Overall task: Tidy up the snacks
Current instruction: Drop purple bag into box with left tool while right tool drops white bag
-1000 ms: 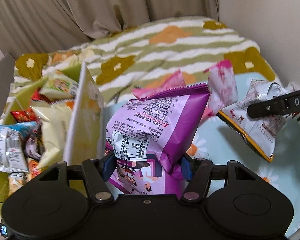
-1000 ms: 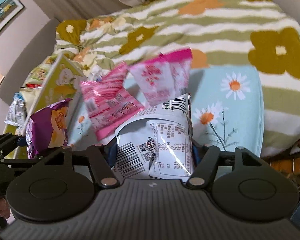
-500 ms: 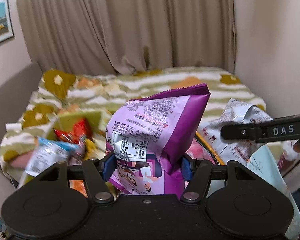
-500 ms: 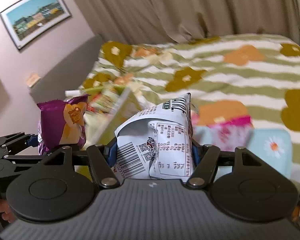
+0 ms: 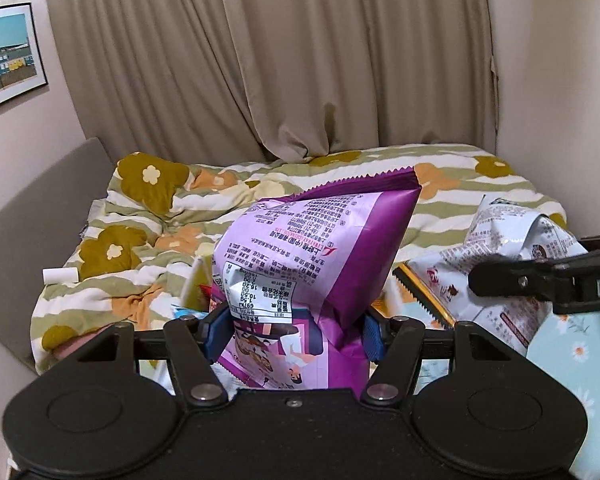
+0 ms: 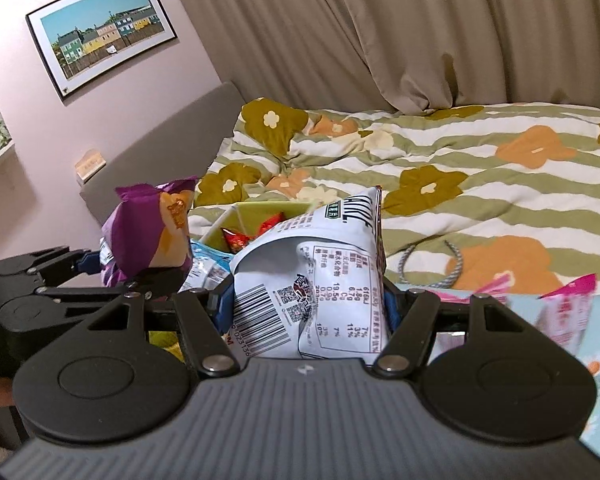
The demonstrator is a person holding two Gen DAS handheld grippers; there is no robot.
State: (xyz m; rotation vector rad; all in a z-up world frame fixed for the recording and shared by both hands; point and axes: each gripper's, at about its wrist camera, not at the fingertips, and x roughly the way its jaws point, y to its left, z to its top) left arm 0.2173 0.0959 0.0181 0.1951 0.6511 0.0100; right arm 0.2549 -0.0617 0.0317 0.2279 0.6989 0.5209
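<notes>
left gripper (image 5: 292,332) pinching a purple snack bag (image 5: 316,248) between blue pads, serrated top edge standing up ahead of the jaws. right gripper (image 6: 306,306) clamped on a white snack bag (image 6: 320,268), held just right of the purple one. below and beyond the jaws, green box (image 6: 236,220) of snacks on the bed (image 6: 480,160); open quilt beyond, pink packets (image 6: 564,300) at lower right.

Left tool (image 5: 292,334) clamps purple snack bag (image 5: 320,248) above bed (image 5: 140,216).

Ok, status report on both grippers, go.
Left gripper shut on purple bag. Right gripper shut on white bag. Green box ahead, nothing blocking.
</notes>
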